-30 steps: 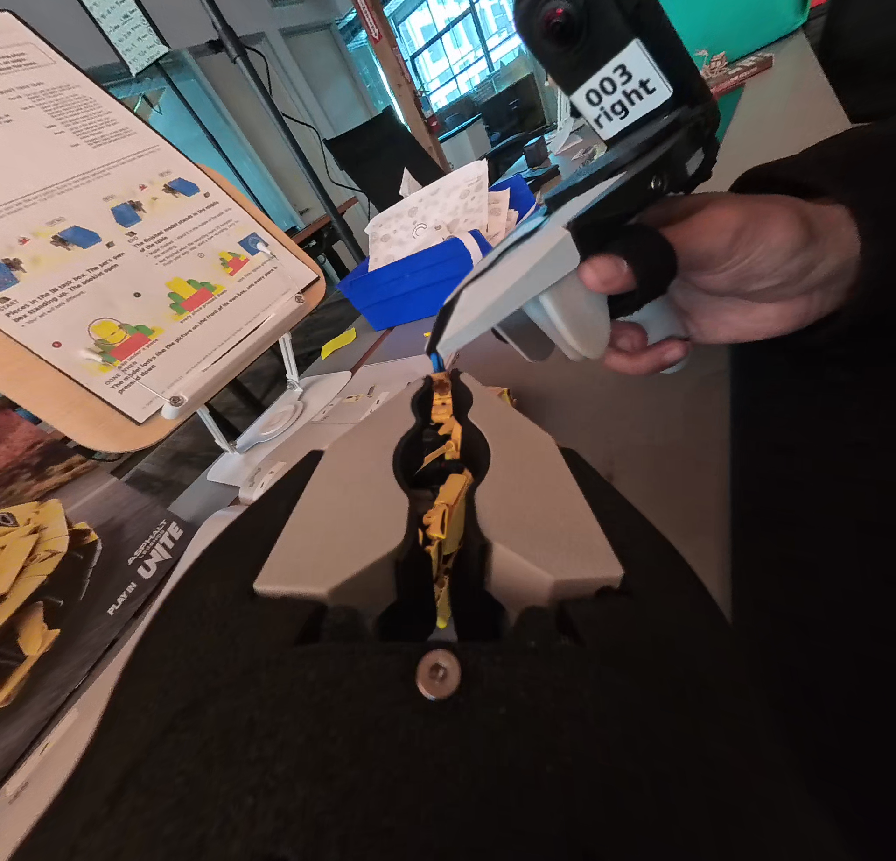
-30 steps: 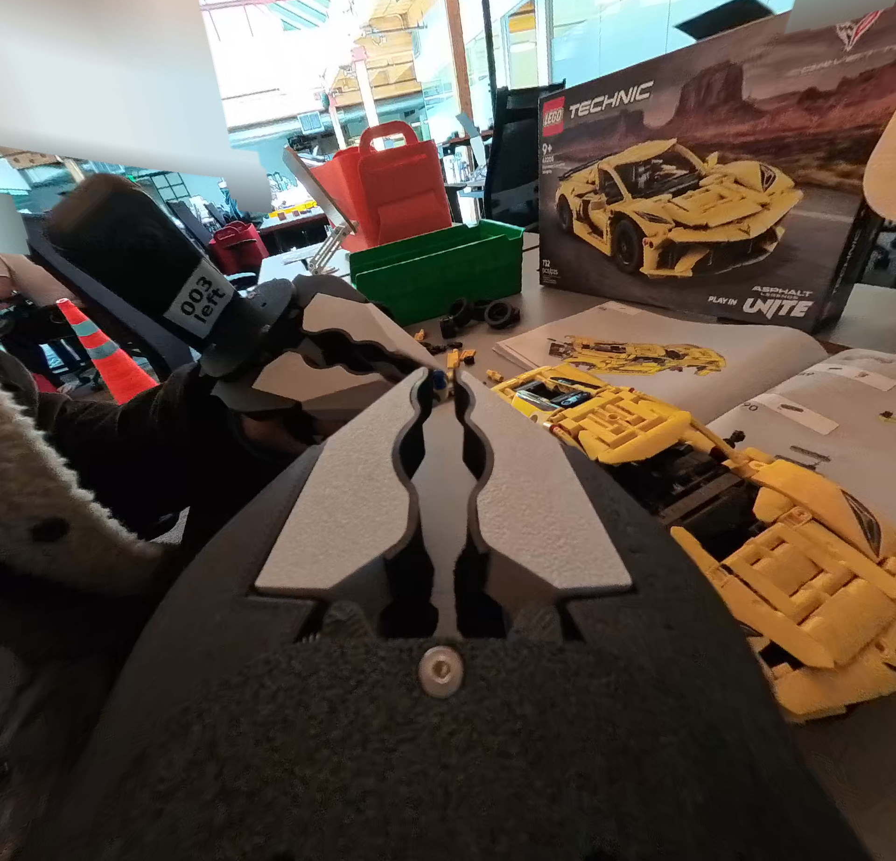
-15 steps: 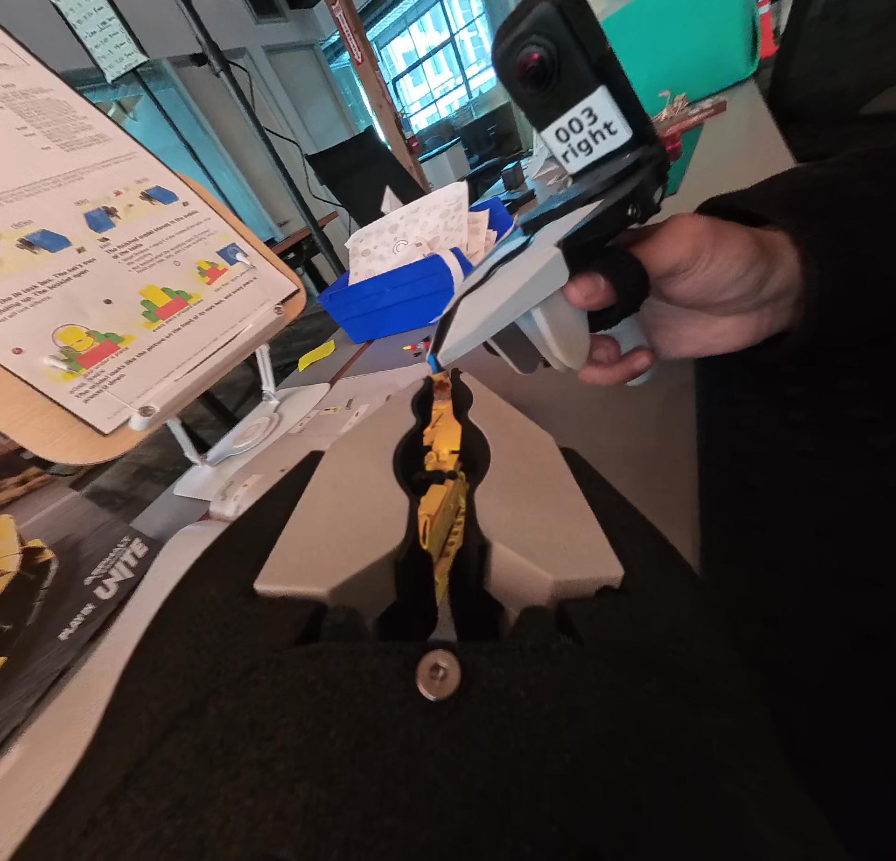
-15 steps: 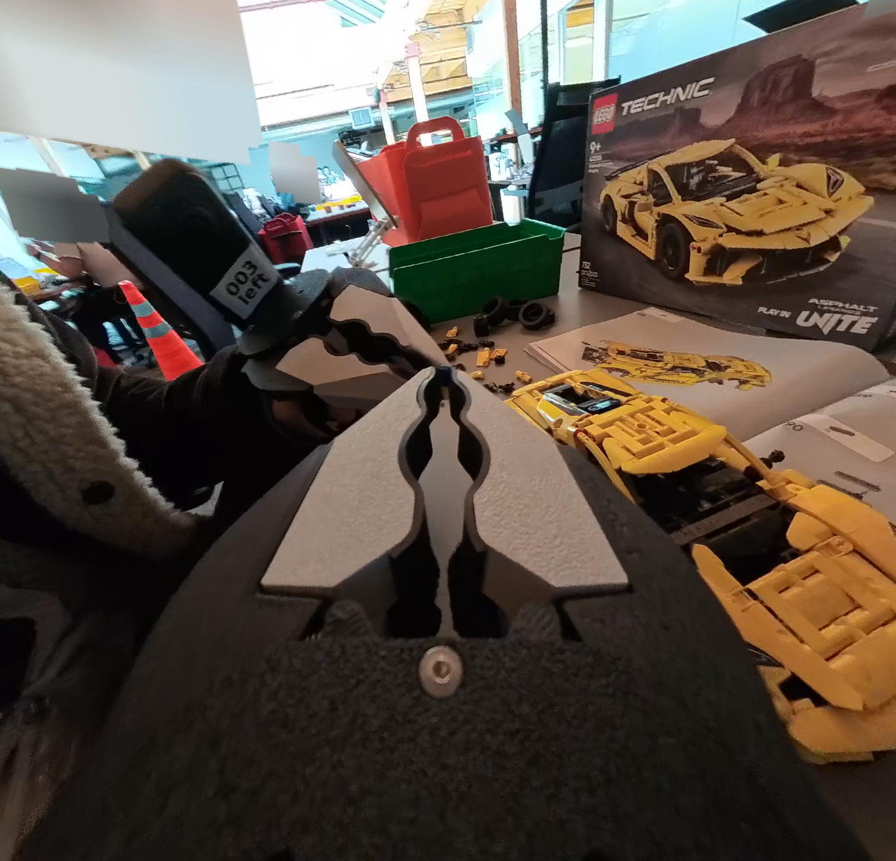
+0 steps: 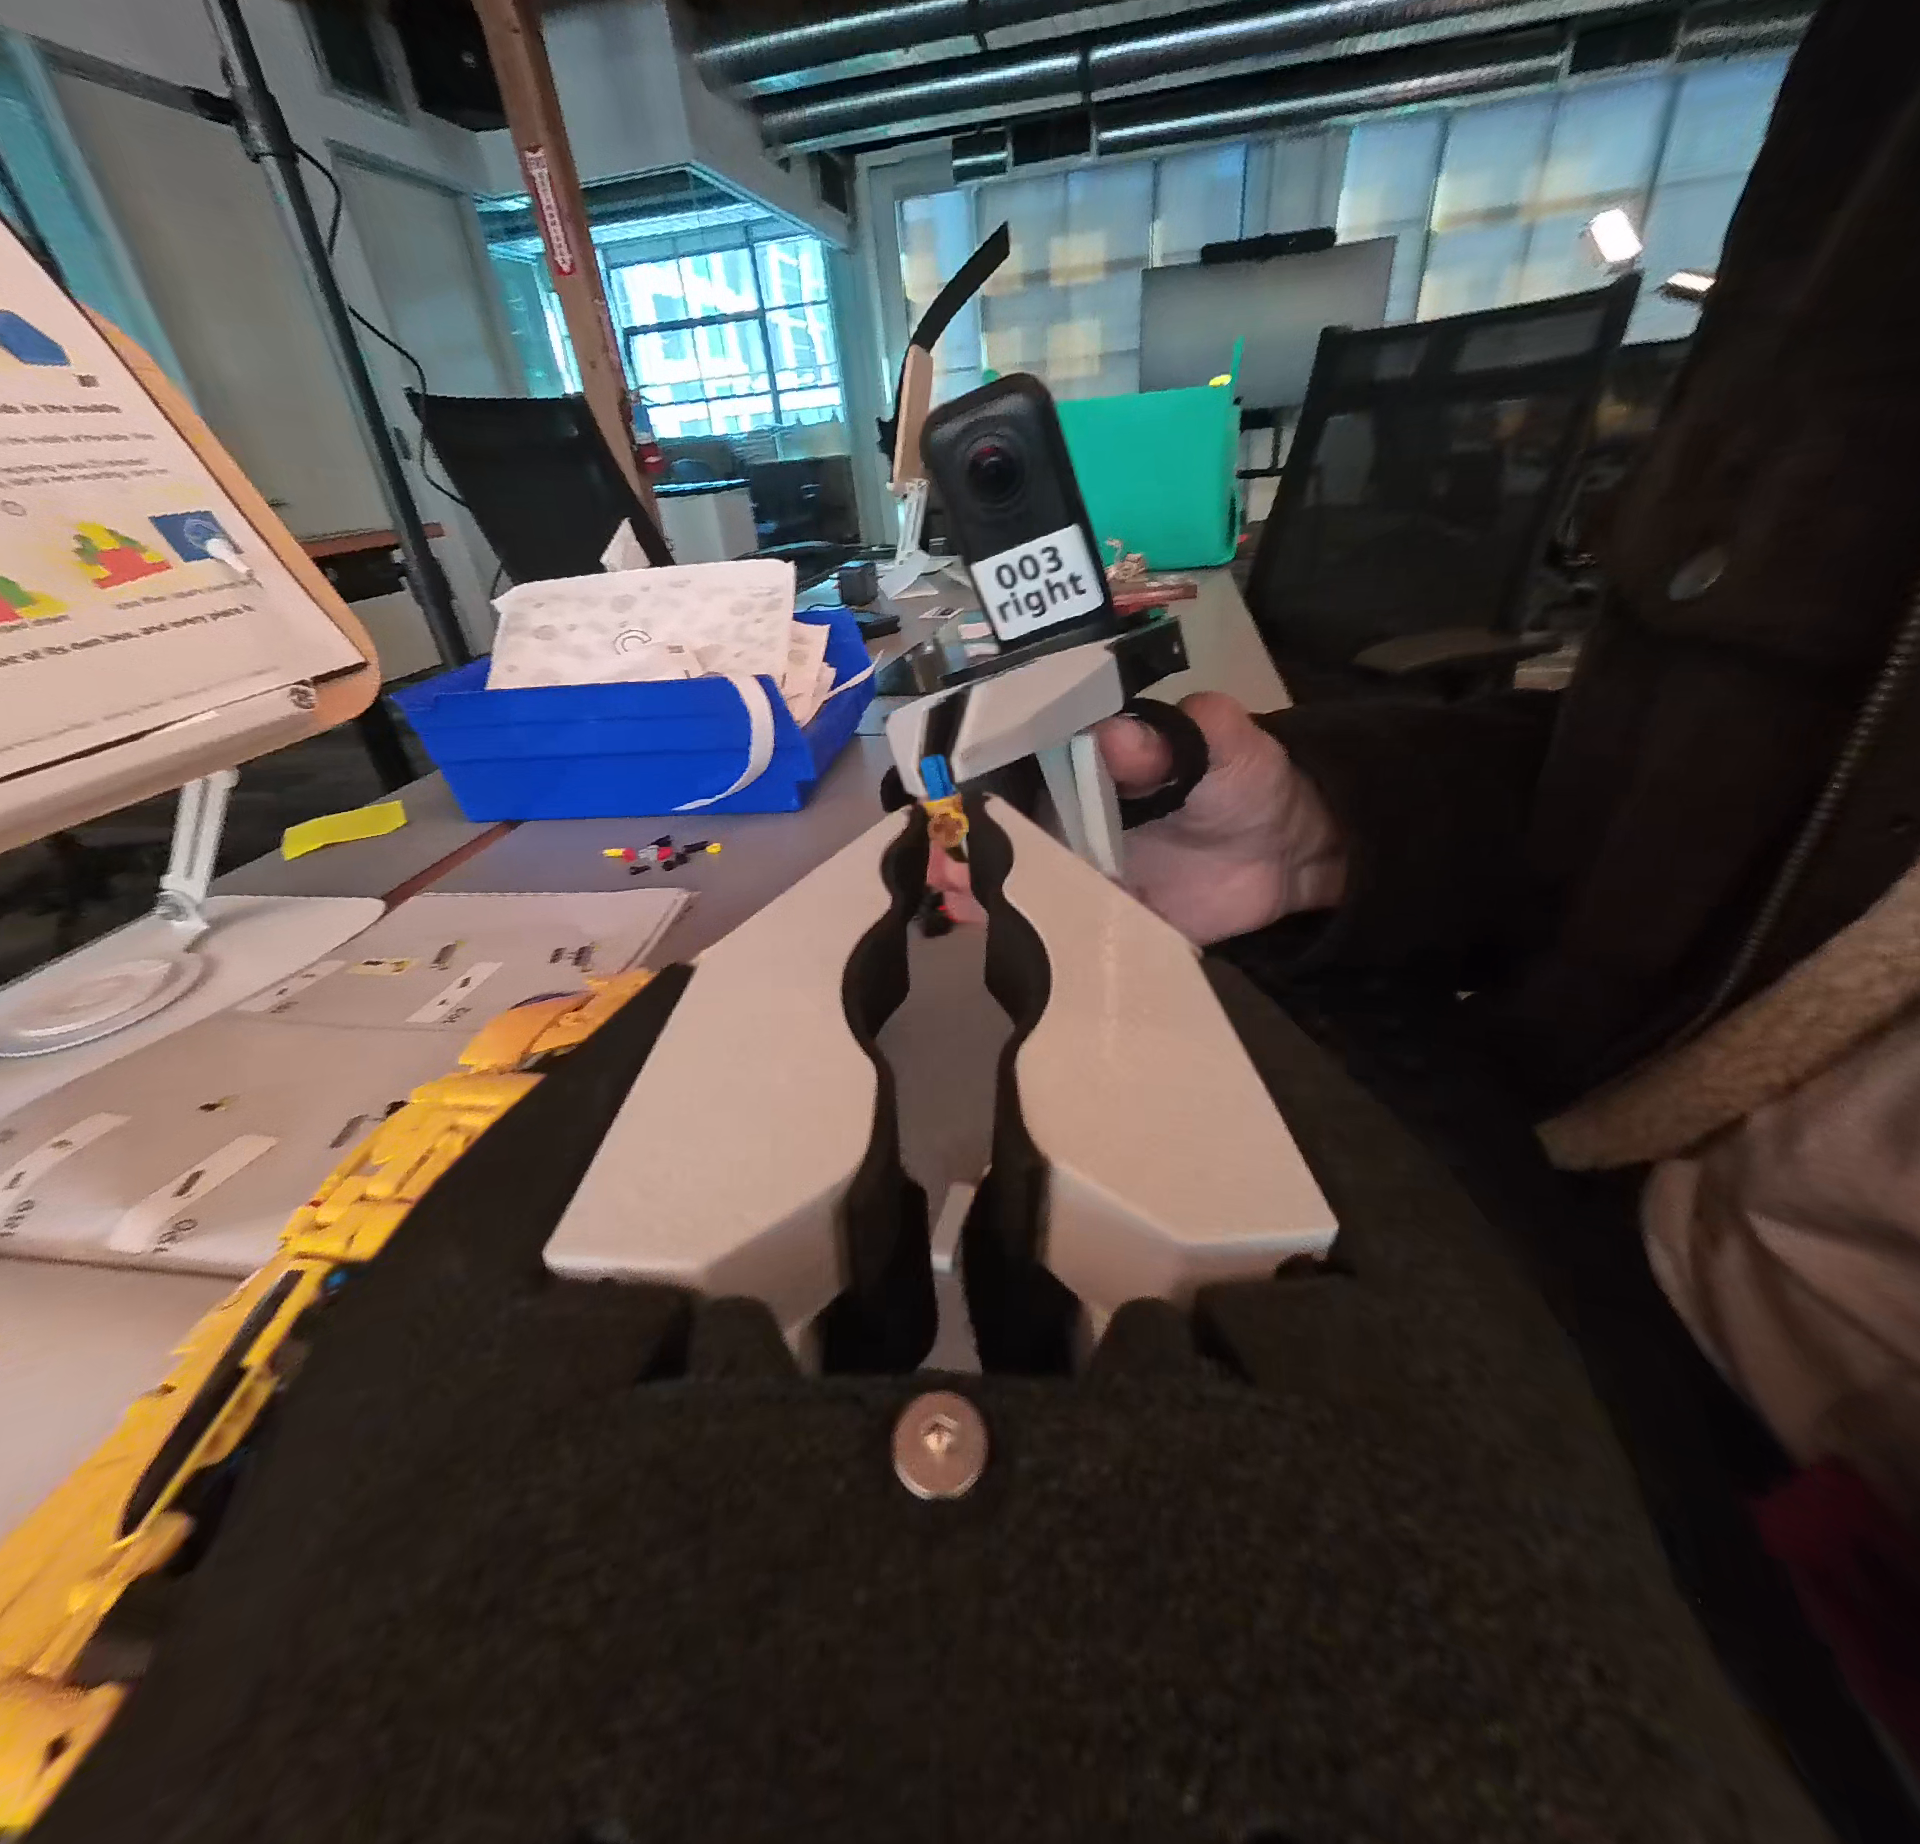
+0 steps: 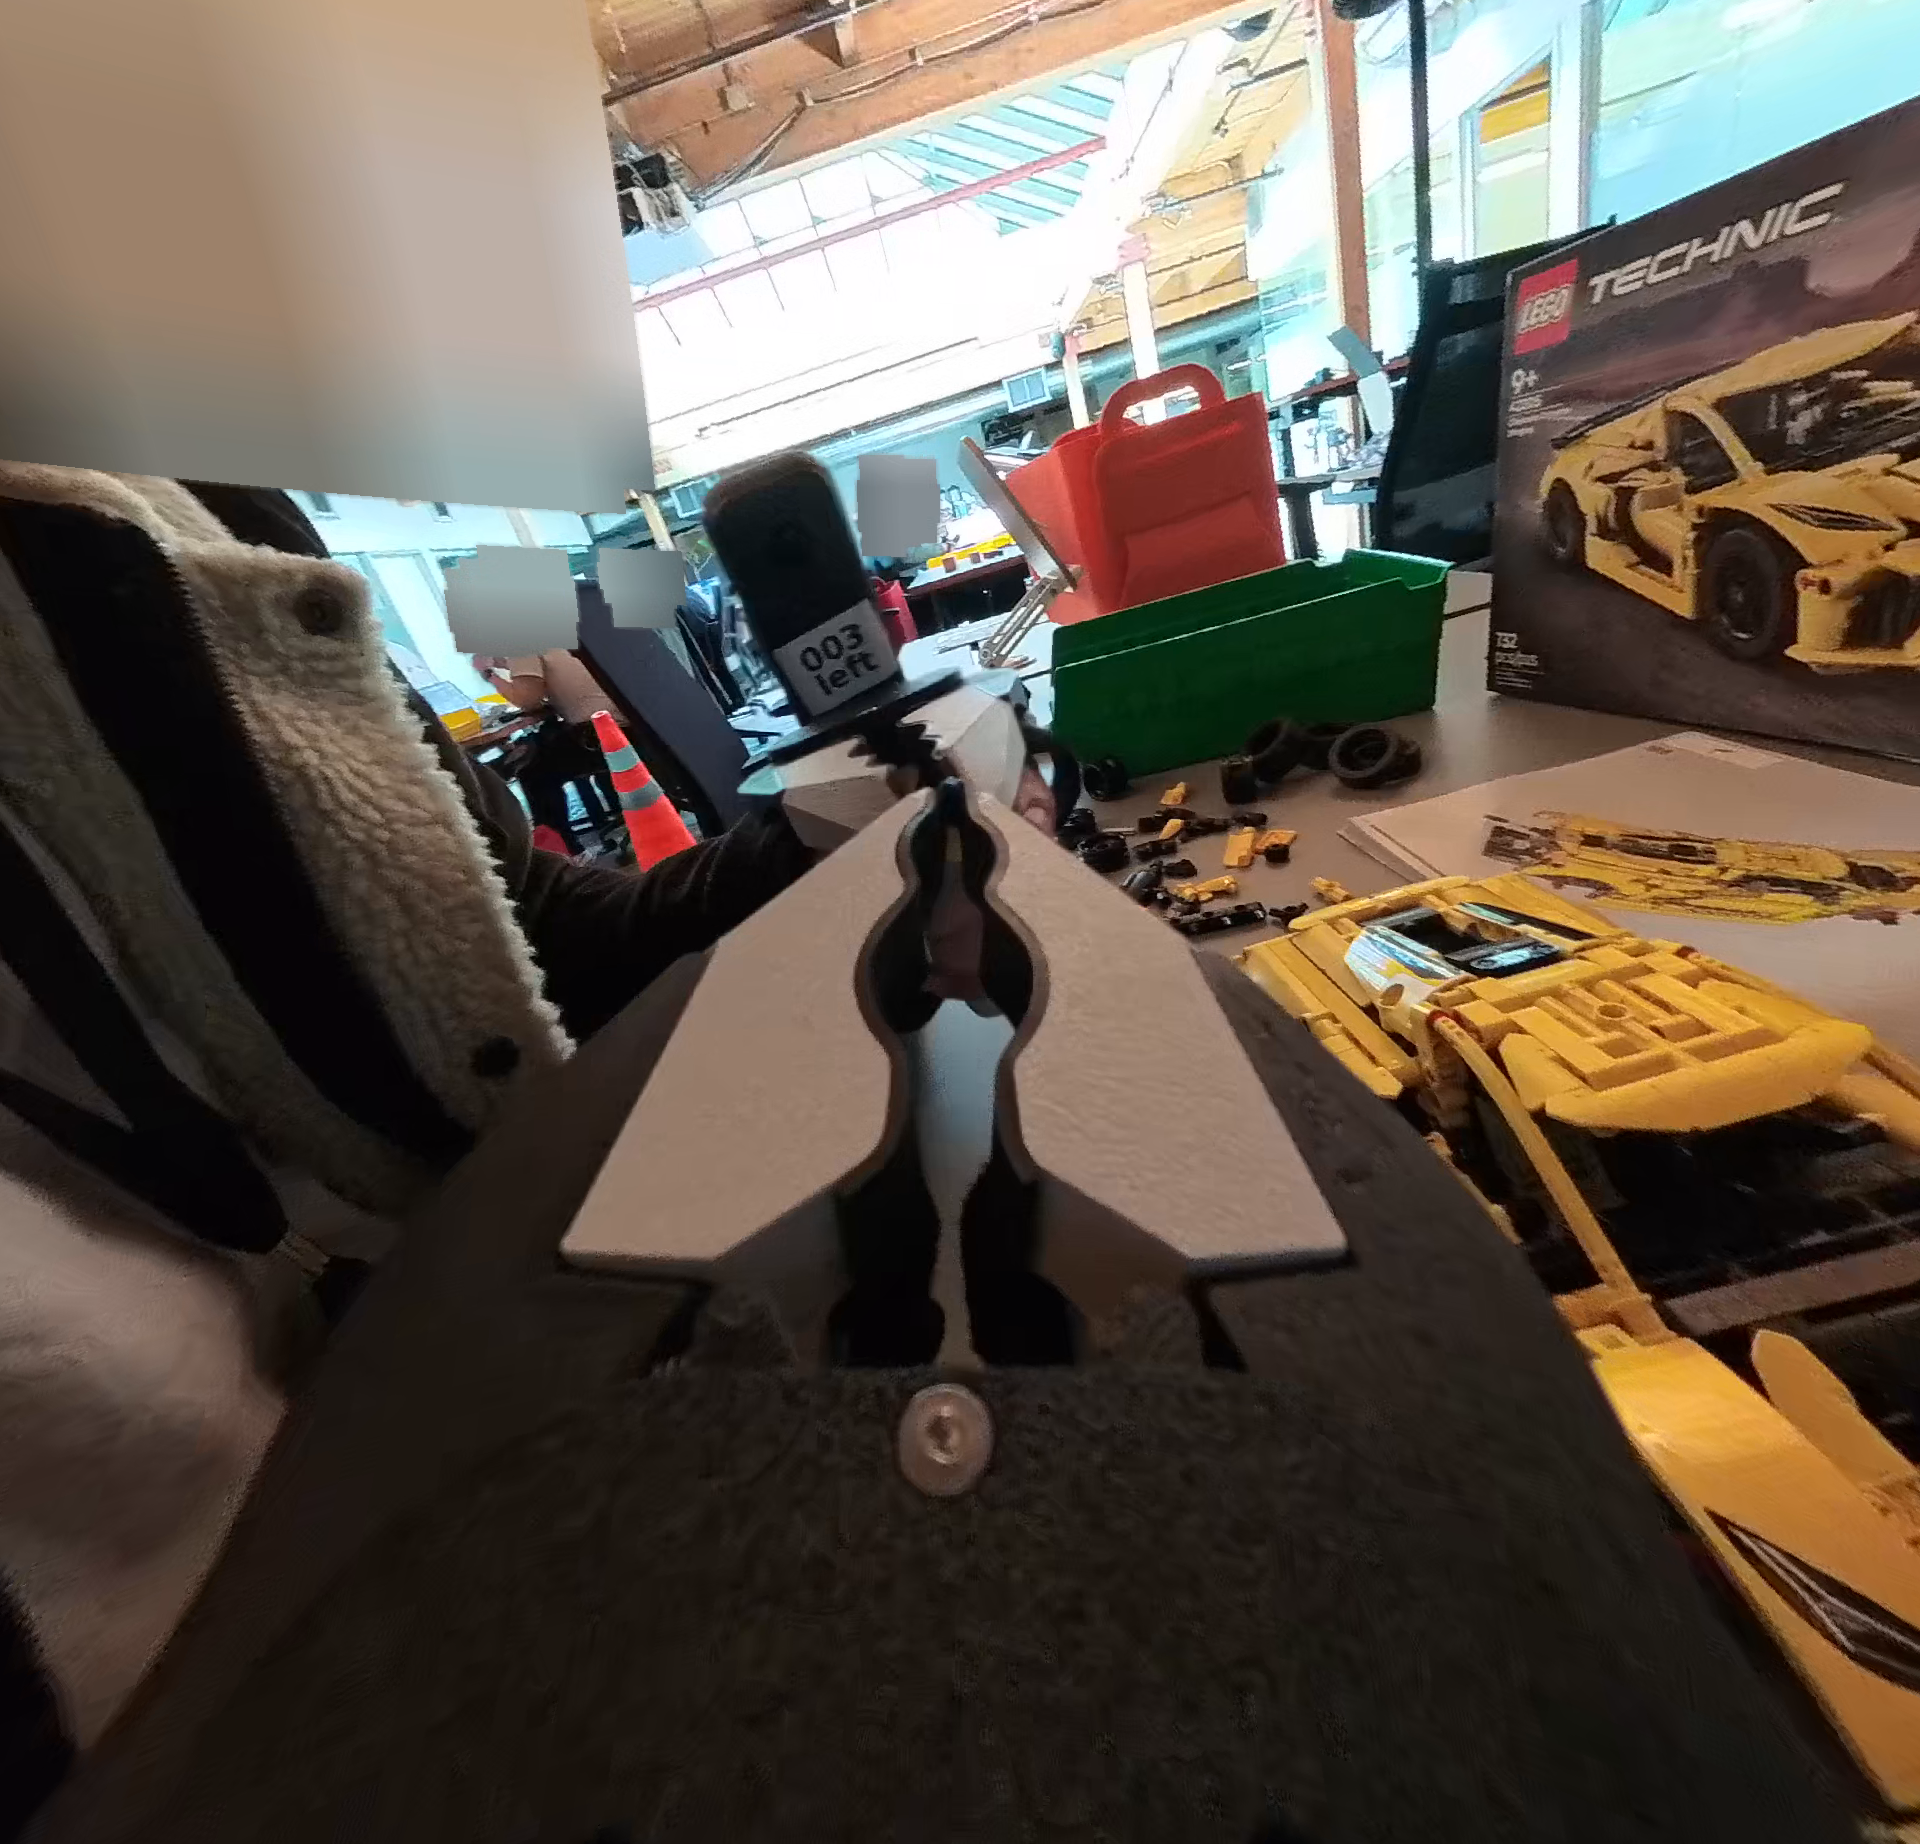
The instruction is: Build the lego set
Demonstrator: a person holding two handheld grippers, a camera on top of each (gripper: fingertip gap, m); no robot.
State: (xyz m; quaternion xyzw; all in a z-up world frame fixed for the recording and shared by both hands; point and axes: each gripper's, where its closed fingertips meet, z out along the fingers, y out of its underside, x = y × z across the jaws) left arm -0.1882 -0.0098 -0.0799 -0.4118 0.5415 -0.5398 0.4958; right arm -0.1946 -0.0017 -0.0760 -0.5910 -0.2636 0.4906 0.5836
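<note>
My left gripper [image 5: 945, 838] is shut on a small yellow lego piece [image 5: 948, 830] at its fingertips. My right gripper [image 5: 930, 771] faces it tip to tip, shut on a small blue pin [image 5: 932, 778] that touches the yellow piece. In the right wrist view my right gripper [image 6: 948, 807] is closed, with the left gripper [image 6: 914, 750] just beyond its tips; the pin is hidden there. The partly built yellow car [image 6: 1558, 1056] lies on the table to the right, and it also shows in the left wrist view [image 5: 260, 1275] at lower left.
A green bin [image 6: 1247, 651], black wheels [image 6: 1330, 750] and several loose pieces [image 6: 1195, 859] lie behind the car. The set box [image 6: 1714, 495] and an open booklet [image 6: 1662, 838] are at right. A blue bin [image 5: 623, 734] and an instruction stand [image 5: 156, 599] stand at left. The tips of both grippers are at nearly the same place. The partly built yellow car [image 6: 1558, 1056] is about equally far from each gripper, around 15 cm.
Both grippers have risen and levelled out while staying tip to tip. In the left wrist view the car has slid from behind the finger gap to the lower left.
</note>
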